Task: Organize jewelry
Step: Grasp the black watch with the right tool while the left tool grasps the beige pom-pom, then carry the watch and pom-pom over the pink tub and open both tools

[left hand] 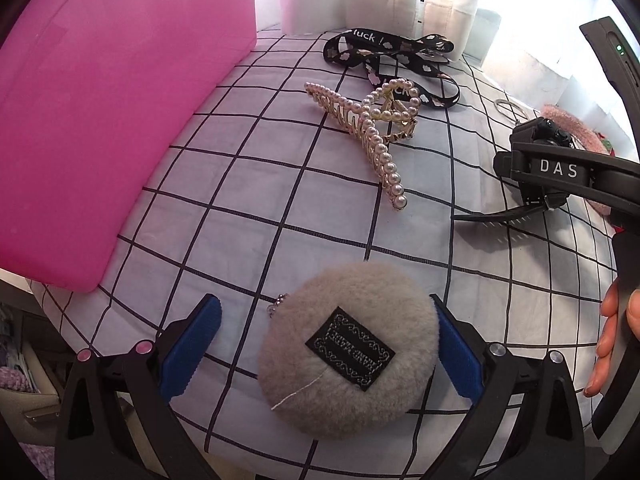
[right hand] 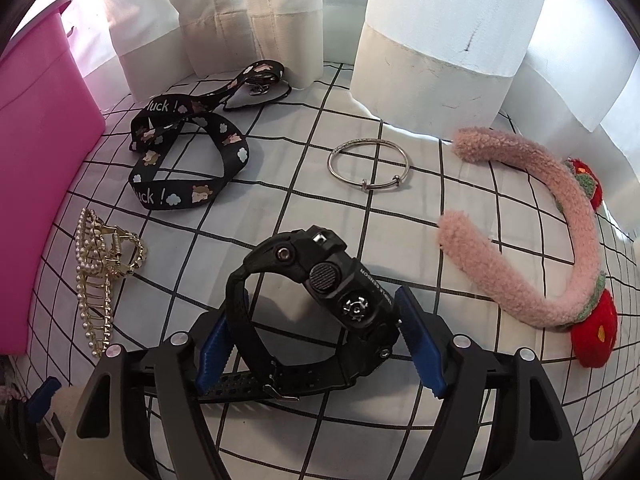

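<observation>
A checked white cloth [right hand: 320, 208] is covering the surface, curtains [right hand: 432, 60] hanging behind. The right gripper [right hand: 320, 344] is standing open around a black watch [right hand: 320, 300], strap lying crosswise. The left gripper [left hand: 328, 352] is gaping around a beige puff [left hand: 348, 348].

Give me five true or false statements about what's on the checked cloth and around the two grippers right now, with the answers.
1. The black watch sits between the fingers of the right gripper. True.
2. The fluffy beige puff lies inside the pink box. False: it lies on the checked cloth, between the fingers of the left gripper.
3. The silver bangle is looped around the watch. False: it lies apart from it on the cloth.
4. The pearl hair claw lies on the cloth. True.
5. The pink headband is draped over the black lanyard. False: they lie far apart.
</observation>
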Demonstrator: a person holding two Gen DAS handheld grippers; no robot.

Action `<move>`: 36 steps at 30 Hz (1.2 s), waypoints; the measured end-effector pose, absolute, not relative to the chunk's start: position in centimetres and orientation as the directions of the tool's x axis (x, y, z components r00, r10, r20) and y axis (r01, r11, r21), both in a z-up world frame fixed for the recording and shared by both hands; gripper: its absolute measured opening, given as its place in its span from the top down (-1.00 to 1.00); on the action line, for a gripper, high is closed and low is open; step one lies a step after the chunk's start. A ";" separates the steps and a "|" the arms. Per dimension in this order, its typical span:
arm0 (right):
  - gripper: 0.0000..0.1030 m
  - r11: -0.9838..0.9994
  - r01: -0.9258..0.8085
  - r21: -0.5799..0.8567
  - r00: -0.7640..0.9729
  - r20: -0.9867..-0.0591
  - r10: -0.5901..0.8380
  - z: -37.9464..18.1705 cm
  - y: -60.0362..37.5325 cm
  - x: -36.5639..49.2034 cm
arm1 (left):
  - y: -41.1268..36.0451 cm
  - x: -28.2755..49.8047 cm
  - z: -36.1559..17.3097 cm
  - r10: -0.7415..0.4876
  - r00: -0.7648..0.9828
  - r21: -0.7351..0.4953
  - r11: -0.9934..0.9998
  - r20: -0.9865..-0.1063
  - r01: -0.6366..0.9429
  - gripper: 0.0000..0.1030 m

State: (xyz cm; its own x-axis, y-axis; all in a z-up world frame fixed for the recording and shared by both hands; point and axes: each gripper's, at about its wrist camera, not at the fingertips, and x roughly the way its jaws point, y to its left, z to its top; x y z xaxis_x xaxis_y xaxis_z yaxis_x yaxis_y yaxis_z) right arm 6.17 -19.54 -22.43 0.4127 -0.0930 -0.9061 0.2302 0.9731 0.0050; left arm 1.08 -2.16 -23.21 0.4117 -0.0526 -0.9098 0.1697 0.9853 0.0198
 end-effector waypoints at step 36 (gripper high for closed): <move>-0.24 0.980 0.182 0.077 0.568 -0.822 -0.041 -14.8 -18.4 1.3 | -2.2 -0.1 -12.5 -0.174 0.599 0.009 0.957 -0.782 0.290 0.09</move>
State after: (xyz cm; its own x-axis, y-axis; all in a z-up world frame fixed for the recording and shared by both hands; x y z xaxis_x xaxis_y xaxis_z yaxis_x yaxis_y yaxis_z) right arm 1.31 -18.39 -14.81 0.5679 -0.0412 -0.8221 0.1824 0.9802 0.0769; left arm -0.06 -2.16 -12.45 0.5988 -0.1737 -0.7818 0.2897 0.9571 0.0093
